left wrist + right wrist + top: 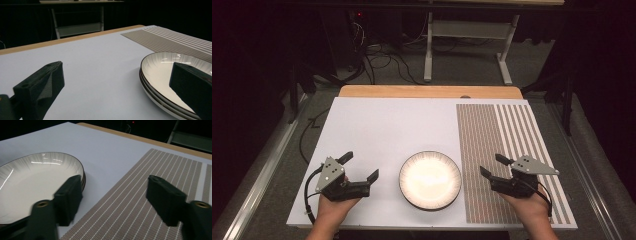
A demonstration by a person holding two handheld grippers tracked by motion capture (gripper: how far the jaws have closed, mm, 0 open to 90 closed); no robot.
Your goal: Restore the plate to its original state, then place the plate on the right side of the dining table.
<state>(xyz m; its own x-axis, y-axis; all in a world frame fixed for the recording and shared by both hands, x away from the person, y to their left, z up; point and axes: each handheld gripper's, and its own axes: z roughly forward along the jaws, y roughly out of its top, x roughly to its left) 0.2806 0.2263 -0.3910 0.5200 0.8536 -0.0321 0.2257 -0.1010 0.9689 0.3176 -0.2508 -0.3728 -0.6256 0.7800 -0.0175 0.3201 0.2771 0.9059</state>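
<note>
A round, glossy white plate (430, 180) with fine dark ribbing at its rim sits stacked on others near the front edge of a smooth white table (382, 125). A woven striped placemat (497, 145) lies just to its right. Bare tabletop stretches behind. The left gripper (360, 167) and right gripper (492, 166) flank the plate, jaws wide apart, holding nothing, angled forward.
</note>
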